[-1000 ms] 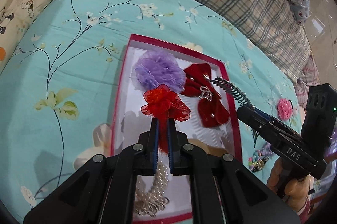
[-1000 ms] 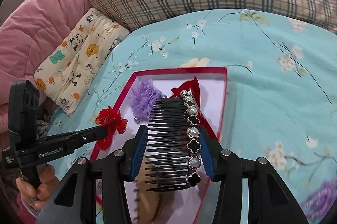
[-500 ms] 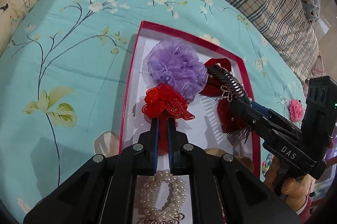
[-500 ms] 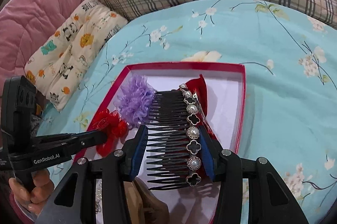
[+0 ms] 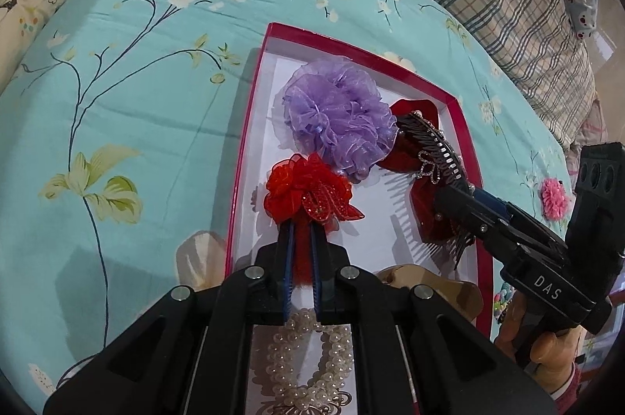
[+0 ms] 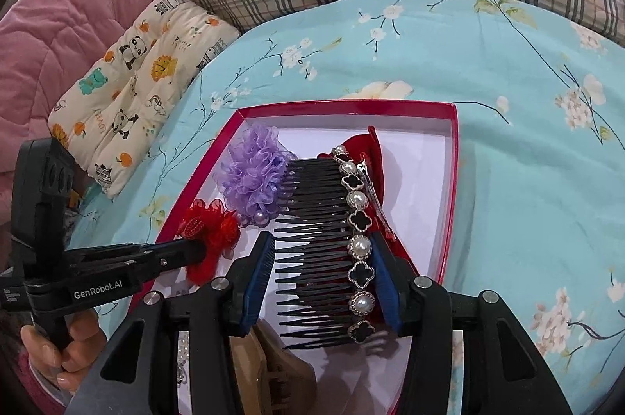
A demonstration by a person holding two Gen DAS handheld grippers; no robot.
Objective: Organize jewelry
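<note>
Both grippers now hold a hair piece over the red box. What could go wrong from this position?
1. The black comb in the right gripper hangs over the dark red bow; its teeth might snag the bow.
2. The left gripper holds the red flower clip against the purple flower; the frills could tangle.

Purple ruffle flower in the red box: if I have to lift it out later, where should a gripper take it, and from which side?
Probably pinch the purple ruffle flower across its puffy top, coming straight down. It is a soft round ball with no stem or clip showing. The left gripper, holding the red flower clip, crowds its near side, and the black comb in the right gripper its right. The box wall side looks freer.
</note>
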